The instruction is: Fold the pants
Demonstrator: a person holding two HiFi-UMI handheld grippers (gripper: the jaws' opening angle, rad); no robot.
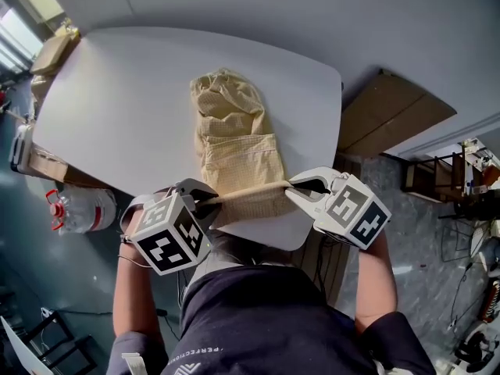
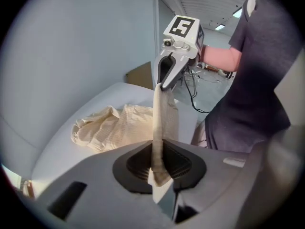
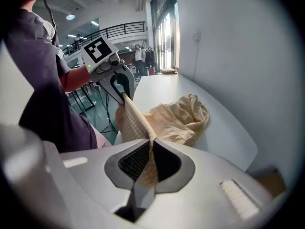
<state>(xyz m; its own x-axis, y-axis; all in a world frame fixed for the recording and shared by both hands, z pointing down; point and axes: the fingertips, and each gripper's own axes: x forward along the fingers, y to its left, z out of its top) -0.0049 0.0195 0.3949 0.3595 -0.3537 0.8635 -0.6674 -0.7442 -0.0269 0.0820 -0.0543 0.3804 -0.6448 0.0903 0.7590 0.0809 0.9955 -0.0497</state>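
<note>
Head view: left gripper [image 1: 209, 201] and right gripper [image 1: 295, 187] each clamp the pants [image 1: 234, 147] edge taut; best carried level across the table [image 1: 117, 92].

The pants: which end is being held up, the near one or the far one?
The near end, stretched tight between the left gripper and the right gripper. The far end lies crumpled on the table.
</note>
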